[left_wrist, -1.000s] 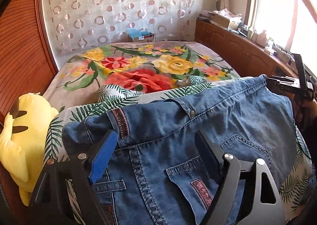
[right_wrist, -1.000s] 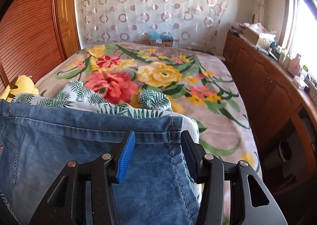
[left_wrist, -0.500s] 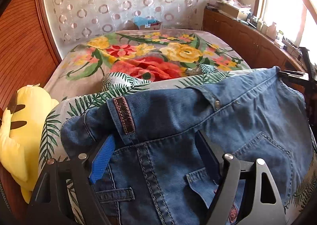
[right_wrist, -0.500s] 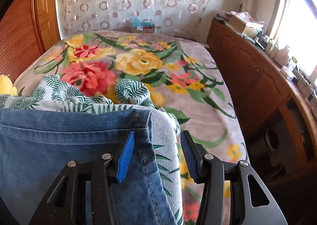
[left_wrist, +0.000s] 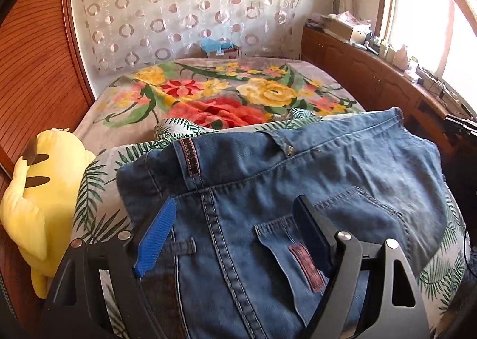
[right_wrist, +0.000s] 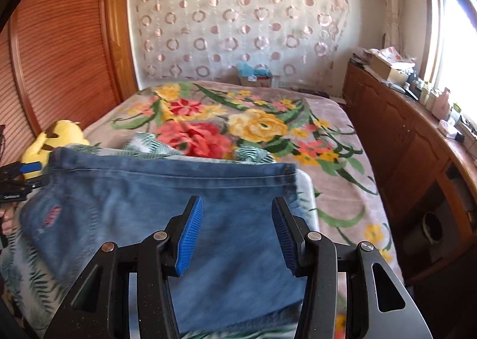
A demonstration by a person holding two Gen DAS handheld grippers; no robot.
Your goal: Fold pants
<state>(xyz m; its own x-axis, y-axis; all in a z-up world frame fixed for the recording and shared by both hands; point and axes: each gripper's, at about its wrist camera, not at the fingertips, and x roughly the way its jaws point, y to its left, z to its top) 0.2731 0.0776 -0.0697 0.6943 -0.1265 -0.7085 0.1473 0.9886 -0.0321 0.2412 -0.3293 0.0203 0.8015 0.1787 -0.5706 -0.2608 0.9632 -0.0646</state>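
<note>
Fingers [left_wrist: 155,237] spread above jeans [left_wrist: 268,178]

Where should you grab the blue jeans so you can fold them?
Probably at the thick waistband of the jeans, which lies along their far edge. Its stitched layers make a firm strip to pinch. I would bring each gripper in from the near side, over the denim: the left gripper near the brown belt loop, the right gripper near the far right corner.
</note>
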